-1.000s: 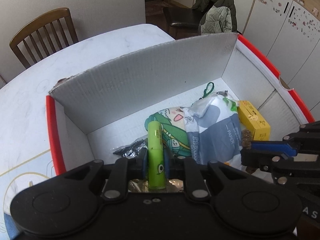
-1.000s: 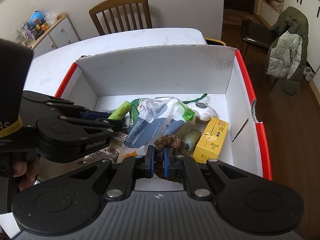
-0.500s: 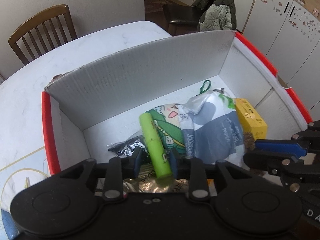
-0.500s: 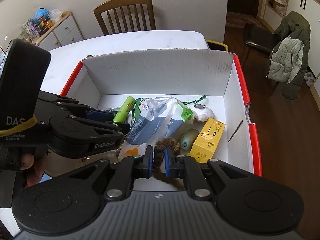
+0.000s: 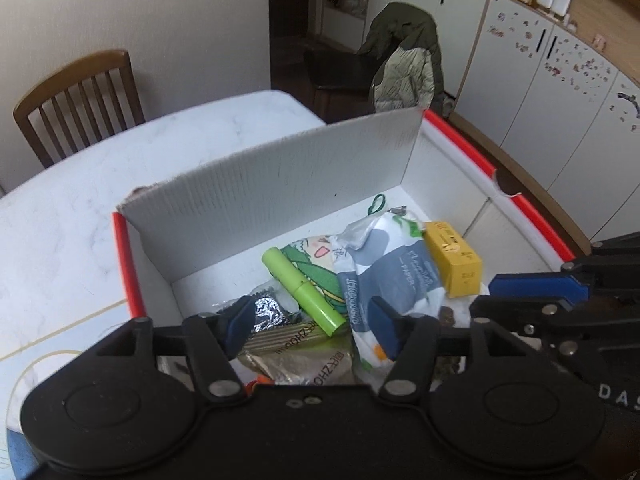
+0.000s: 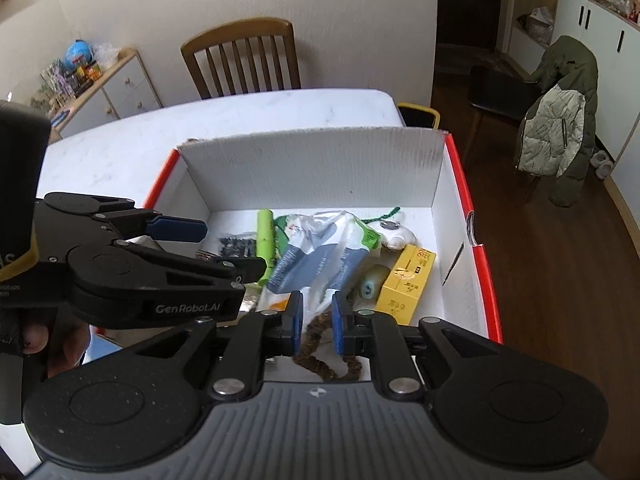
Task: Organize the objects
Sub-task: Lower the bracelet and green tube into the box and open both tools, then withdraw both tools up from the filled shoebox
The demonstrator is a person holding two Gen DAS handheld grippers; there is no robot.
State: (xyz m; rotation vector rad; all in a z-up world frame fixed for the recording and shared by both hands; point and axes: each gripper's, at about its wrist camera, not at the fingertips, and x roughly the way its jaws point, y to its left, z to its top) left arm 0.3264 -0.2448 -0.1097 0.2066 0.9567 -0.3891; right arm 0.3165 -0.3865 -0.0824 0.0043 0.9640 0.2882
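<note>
While the right gripper (image 6: 316, 320) hangs low over the near edge of the box (image 6: 460, 184), its blue pads (image 6: 297, 320) stand a little apart with the brown scrunchie (image 6: 320, 344) lying between and just below them, at bottom centre of the right wrist view. I cannot tell whether the pads touch it; it looks loose, draped over the near part of the box floor. Any coming grasp turns on this: the scrunchie sits right in the finger gap, its loop running away from the camera, so the right hand is plainly the nearer one.

In the left wrist view, the left gripper (image 5: 310, 328) hovers at lower centre with fingers spread wide and holding nothing. Just beyond its tips lies the green tube (image 5: 302, 282), its long axis slanting from upper left to lower right, resting on a cartoon-printed pouch (image 5: 316, 256) and crinkled snack packets (image 5: 288, 344). A hand (image 6: 60, 344) grips that tool at the lower left of the right wrist view.

Further in, a blue and white tissue pack (image 5: 384, 276) lies mid-box, with a yellow carton (image 5: 454, 260) beside it on the right. Behind the box stretch the white table (image 6: 240, 116) and a wooden chair (image 6: 240, 56).
</note>
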